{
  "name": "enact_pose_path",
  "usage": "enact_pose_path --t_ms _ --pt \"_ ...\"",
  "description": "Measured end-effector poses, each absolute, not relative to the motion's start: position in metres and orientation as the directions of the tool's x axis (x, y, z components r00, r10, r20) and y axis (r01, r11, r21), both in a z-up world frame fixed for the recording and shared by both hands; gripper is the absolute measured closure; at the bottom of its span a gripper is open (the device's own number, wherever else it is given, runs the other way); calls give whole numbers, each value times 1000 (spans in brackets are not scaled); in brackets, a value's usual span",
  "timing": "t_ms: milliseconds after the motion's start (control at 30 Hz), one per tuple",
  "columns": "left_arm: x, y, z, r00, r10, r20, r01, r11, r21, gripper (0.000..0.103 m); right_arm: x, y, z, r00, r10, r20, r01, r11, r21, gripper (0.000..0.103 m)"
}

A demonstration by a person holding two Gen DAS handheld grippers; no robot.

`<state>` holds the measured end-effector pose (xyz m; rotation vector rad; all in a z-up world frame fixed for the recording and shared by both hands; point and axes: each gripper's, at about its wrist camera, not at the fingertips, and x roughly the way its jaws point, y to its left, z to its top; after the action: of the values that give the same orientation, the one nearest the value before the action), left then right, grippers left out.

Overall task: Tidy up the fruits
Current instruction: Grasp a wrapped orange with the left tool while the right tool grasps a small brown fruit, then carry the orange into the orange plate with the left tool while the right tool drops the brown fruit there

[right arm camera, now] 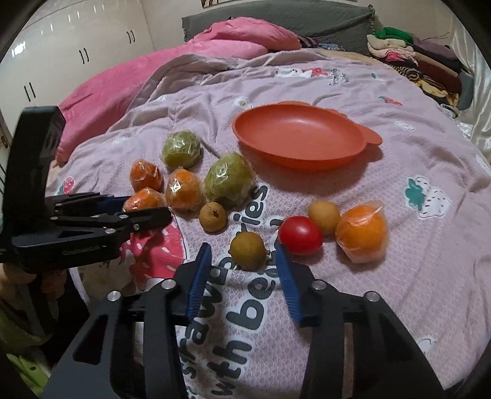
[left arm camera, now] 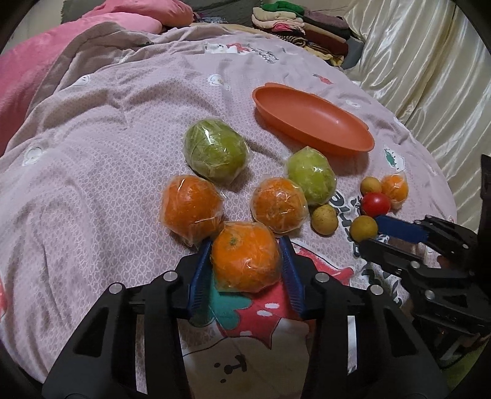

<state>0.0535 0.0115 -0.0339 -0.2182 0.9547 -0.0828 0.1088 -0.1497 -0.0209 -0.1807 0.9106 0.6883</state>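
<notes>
On a mauve bedspread (left arm camera: 107, 153) printed with strawberries, fruit lies scattered beside a rumpled pink duvet (left arm camera: 30, 76) at far left. Nearest that side sit a large green fruit (left arm camera: 214, 153) in clear film and, below it, a wrapped orange (left arm camera: 190, 208). Next comes the left gripper (left arm camera: 245, 245), pointing steeply down, its blue pads (left arm camera: 201, 273) pinching a second film-wrapped fruit, the held orange (left arm camera: 245, 261), which rests low on the bedspread at the bottom centre of the left wrist view. Just behind it lies a third orange (left arm camera: 277, 204), touching a smaller green fruit (left arm camera: 311, 178).

Farther back and well apart from the pile stands the oval orange dish (left arm camera: 310, 122), with nothing in it.

To the right lies a lone brownish-yellow fruit (left arm camera: 324, 219), then a tight cluster — a red tomato (left arm camera: 376, 204), a pale yellow fruit (left arm camera: 370, 185) and a small wrapped orange (left arm camera: 396, 185). In front of the tomato lies a yellow-brown fruit (right arm camera: 247, 250), and around it the right gripper (right arm camera: 242, 247) stands spread: bedspread shows on both sides between the fruit and the pads, which do not touch it.

Folded clothes (left arm camera: 300, 24) are stacked at the bed's far end, and a cream satin drape (left arm camera: 429, 76) closes the right edge.
</notes>
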Motion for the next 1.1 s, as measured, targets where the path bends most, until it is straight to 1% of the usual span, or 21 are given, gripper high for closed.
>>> enact_pose_path --t_ms 167,400,700,900,1100 --pt "54 11 -34 580 -172 -796 -15 975 -222 68 113 -144 -28 414 459 -786 -634 765 113 76" --pt "52 13 -28 582 -194 -790 -3 971 -240 69 118 -150 -25 410 487 -771 -639 757 138 76" --pt "46 4 6 619 -240 -748 55 963 -264 69 121 -168 5 446 537 -716 -638 752 166 76" --pt "74 7 29 648 -243 -722 64 962 -266 69 135 -175 22 487 546 -682 -636 757 152 76" --pt "112 10 37 637 -249 -729 63 960 -273 70 155 -171 33 506 547 -667 -649 751 123 76"
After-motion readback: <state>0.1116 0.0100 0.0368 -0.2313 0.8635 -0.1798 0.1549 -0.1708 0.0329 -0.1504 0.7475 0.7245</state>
